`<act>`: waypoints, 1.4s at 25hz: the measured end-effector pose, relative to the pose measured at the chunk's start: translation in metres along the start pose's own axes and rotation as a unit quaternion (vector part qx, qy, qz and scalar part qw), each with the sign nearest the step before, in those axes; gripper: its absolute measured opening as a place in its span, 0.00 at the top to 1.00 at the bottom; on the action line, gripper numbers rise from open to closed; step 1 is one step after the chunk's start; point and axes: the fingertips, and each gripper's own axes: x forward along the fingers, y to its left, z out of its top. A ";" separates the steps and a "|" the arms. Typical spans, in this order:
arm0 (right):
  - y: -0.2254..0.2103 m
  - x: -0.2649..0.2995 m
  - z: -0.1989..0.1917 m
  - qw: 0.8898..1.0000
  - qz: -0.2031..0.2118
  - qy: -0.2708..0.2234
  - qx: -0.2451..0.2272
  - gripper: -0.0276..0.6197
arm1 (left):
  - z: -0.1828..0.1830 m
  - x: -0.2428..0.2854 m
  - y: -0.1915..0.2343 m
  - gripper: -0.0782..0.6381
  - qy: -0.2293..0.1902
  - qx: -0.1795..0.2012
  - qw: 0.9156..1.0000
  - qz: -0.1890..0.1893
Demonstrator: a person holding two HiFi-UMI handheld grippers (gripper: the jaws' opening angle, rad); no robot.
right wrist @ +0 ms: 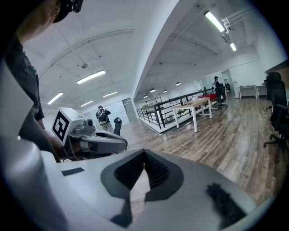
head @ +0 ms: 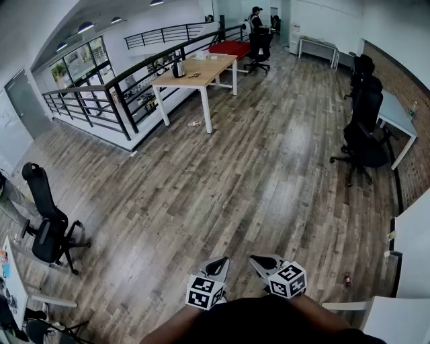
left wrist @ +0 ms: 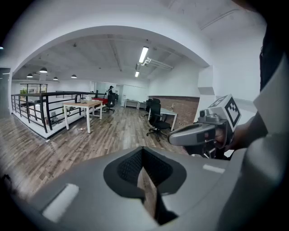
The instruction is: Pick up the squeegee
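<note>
No squeegee shows in any view. My left gripper [head: 216, 267] and right gripper [head: 261, 263] hang side by side close to my body at the bottom of the head view, over wooden floor, each with its marker cube behind it. In the left gripper view the left gripper [left wrist: 143, 151] is shut, its jaws meeting at the tip with nothing between them, and the right gripper [left wrist: 198, 134] shows beside it. In the right gripper view the right gripper [right wrist: 144, 153] is shut and empty too, with the left gripper [right wrist: 97, 143] at its left.
A wide wooden floor [head: 255, 175] stretches ahead. A wooden table [head: 195, 70] stands by a black railing [head: 134, 80] at the back left. Black office chairs stand at the left [head: 47, 228] and right [head: 363, 134]. White desks [head: 410, 235] line the right side. A person [head: 255, 20] stands far back.
</note>
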 end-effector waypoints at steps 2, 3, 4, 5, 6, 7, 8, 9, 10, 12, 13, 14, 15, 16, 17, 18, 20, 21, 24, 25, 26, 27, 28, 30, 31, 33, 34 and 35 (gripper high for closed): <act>0.001 0.003 -0.001 1.000 -0.001 0.000 0.000 0.95 | 0.000 -0.001 0.003 0.88 -0.002 0.001 1.000 -0.001; 0.002 0.005 -0.001 1.000 -0.002 0.000 0.000 0.95 | 0.000 -0.001 0.005 0.88 -0.002 0.001 1.000 -0.001; 0.004 0.007 -0.001 1.000 -0.003 -0.001 0.000 0.95 | -0.001 -0.003 0.006 0.88 -0.002 0.001 1.000 -0.002; 0.006 0.008 -0.001 1.000 -0.004 -0.001 0.000 0.95 | -0.001 -0.004 0.008 0.88 -0.002 0.002 1.000 -0.004; 0.008 0.010 0.000 1.000 -0.005 -0.002 0.000 0.95 | -0.002 -0.006 0.010 0.88 -0.002 0.003 1.000 -0.005; 0.010 0.012 0.001 1.000 -0.007 -0.003 0.000 0.95 | -0.002 -0.008 0.011 0.88 -0.002 0.004 1.000 -0.006; 0.012 0.013 0.002 1.000 -0.009 -0.005 0.000 0.95 | -0.003 -0.010 0.013 0.88 -0.002 0.005 1.000 -0.007; 0.013 0.015 0.002 1.000 -0.011 -0.006 0.001 0.95 | -0.003 -0.012 0.016 0.88 -0.001 0.006 1.000 -0.008; 0.014 0.016 0.002 1.000 -0.014 -0.008 0.002 0.95 | -0.003 -0.013 0.018 0.88 -0.001 0.007 1.000 -0.010; 0.016 0.017 0.001 1.000 -0.021 -0.009 0.006 0.95 | -0.003 -0.013 0.021 0.88 -0.003 0.011 1.000 -0.015; 0.017 0.017 0.001 1.000 -0.025 -0.010 0.008 0.95 | -0.004 -0.013 0.023 0.88 -0.004 0.013 1.000 -0.018; 0.018 0.018 -0.001 0.999 -0.029 -0.011 0.011 0.95 | -0.005 -0.014 0.024 0.88 -0.003 0.014 1.000 -0.021; 0.019 0.018 -0.002 0.999 -0.033 -0.012 0.014 0.95 | -0.006 -0.015 0.024 0.88 0.000 0.015 1.000 -0.024; 0.021 0.018 -0.003 0.999 -0.037 -0.013 0.017 0.95 | -0.007 -0.017 0.025 0.88 0.002 0.016 0.999 -0.028; 0.023 0.019 -0.004 0.999 -0.041 -0.014 0.019 0.95 | -0.007 -0.018 0.025 0.88 0.004 0.018 0.999 -0.032; 0.025 0.019 -0.005 0.999 -0.045 -0.016 0.021 0.95 | -0.007 -0.020 0.026 0.88 0.004 0.020 0.999 -0.036; 0.031 0.019 -0.008 0.998 -0.054 -0.019 0.026 0.95 | -0.009 -0.024 0.028 0.88 0.006 0.023 0.999 -0.042; 0.033 0.019 -0.009 0.998 -0.058 -0.020 0.028 0.95 | -0.010 -0.025 0.029 0.88 0.006 0.025 0.999 -0.045; 0.041 0.018 -0.015 0.996 -0.074 -0.022 0.036 0.95 | -0.011 -0.031 0.032 0.88 0.009 0.029 0.998 -0.057; 0.043 0.018 -0.016 0.996 -0.079 -0.022 0.039 0.95 | -0.012 -0.033 0.032 0.88 0.010 0.030 0.998 -0.062; 0.046 0.018 -0.018 0.995 -0.084 -0.023 0.043 0.95 | -0.014 -0.034 0.033 0.88 0.011 0.032 0.997 -0.067; 0.048 0.018 -0.020 0.995 -0.088 -0.023 0.046 0.95 | -0.016 -0.035 0.033 0.88 0.013 0.034 0.997 -0.071; 0.050 0.019 -0.021 0.994 -0.093 -0.025 0.049 0.95 | -0.019 -0.036 0.033 0.88 0.016 0.037 0.996 -0.076; 0.054 0.020 -0.025 0.993 -0.100 -0.029 0.053 0.95 | -0.024 -0.038 0.033 0.88 0.023 0.043 0.995 -0.086; 0.056 0.020 -0.026 0.993 -0.104 -0.030 0.054 0.95 | -0.027 -0.039 0.032 0.88 0.025 0.044 0.995 -0.090; 0.059 0.017 -0.029 0.992 -0.112 -0.030 0.055 0.95 | -0.031 -0.038 0.031 0.88 0.030 0.047 0.994 -0.098; 0.059 0.013 -0.030 0.991 -0.118 -0.030 0.055 0.95 | -0.031 -0.037 0.029 0.88 0.031 0.049 0.993 -0.101; 0.059 0.009 -0.031 0.990 -0.123 -0.031 0.056 0.95 | -0.031 -0.036 0.026 0.88 0.031 0.051 0.993 -0.105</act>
